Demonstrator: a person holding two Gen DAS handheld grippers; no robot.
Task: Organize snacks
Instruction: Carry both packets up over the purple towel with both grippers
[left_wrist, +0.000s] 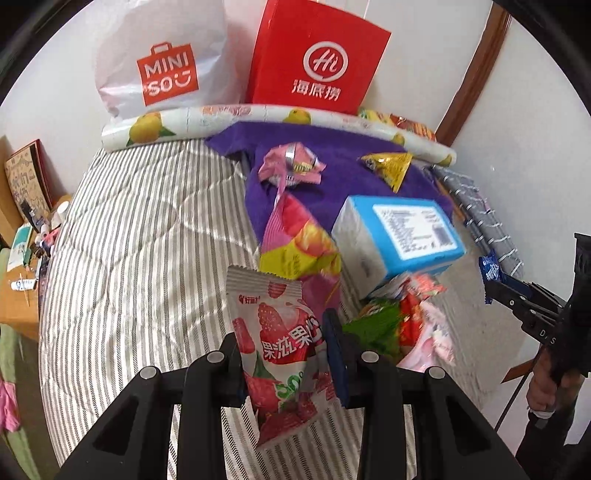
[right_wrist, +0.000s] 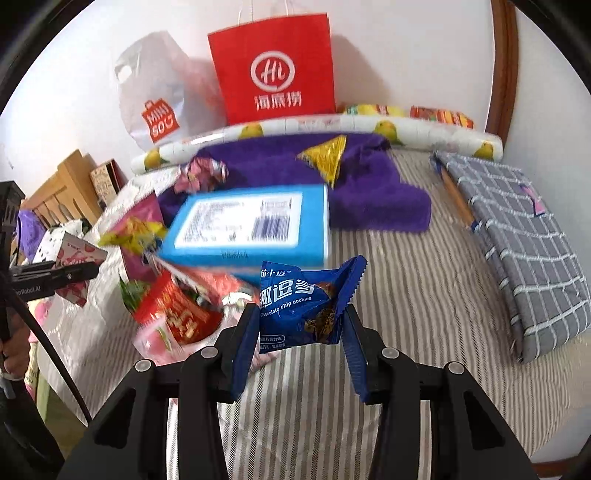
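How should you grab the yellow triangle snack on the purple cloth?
Probably by its lower pointed corner. The yellow triangle snack lies flat on the purple cloth, with that tip pointing toward the grippers and nothing crowding it. Coming from the near side, low over the cloth, the fingers could pinch the thin sealed edge instead of the puffy middle.

strawberry packet (left_wrist: 280, 354), cookie packet (right_wrist: 303, 306) (both clamped)

A striped bed (right_wrist: 388, 258) carries a purple towel (right_wrist: 369, 199), folded grey checked cloth (right_wrist: 517, 236) and heaped snack packets (right_wrist: 177, 314).
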